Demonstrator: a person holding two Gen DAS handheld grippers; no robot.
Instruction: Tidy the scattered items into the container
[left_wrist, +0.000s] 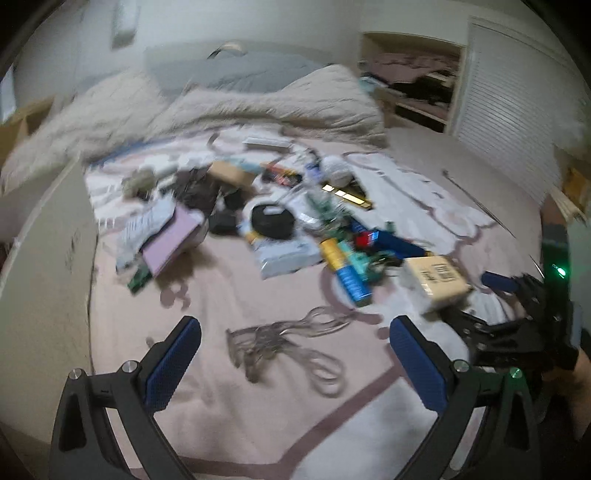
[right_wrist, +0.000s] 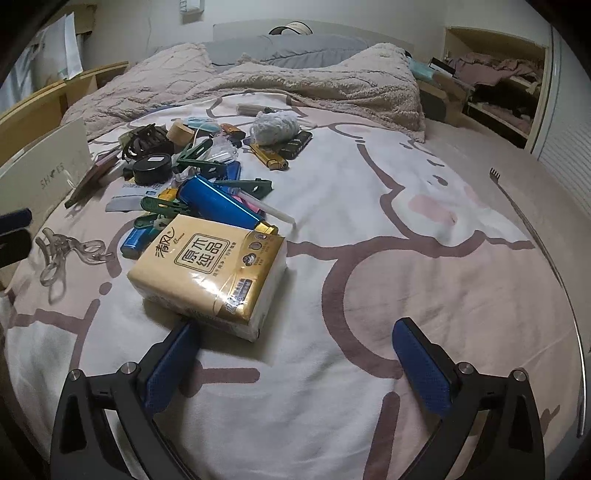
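Observation:
A heap of small items lies on the pink-and-white bed sheet (right_wrist: 369, 184). It includes a yellow tissue pack (right_wrist: 210, 269) (left_wrist: 436, 280), a blue tube (right_wrist: 221, 203), a black round tin (right_wrist: 153, 168) and green pegs (right_wrist: 162, 206). My right gripper (right_wrist: 295, 326) is open, its left fingertip (right_wrist: 184, 339) at the pack's near corner. My left gripper (left_wrist: 295, 325) is open and low over a clear hair claw clip (left_wrist: 288, 339) (right_wrist: 62, 251). The white shoe box (left_wrist: 44, 258) (right_wrist: 40, 173) stands at the left edge of the bed.
A rumpled beige blanket (right_wrist: 295, 81) and grey pillows cover the far half of the bed. A thin back scratcher (right_wrist: 517, 206) lies on the sheet to the right. Wooden shelving (right_wrist: 498, 92) stands at the far right, a louvred door (left_wrist: 509, 122) beside it.

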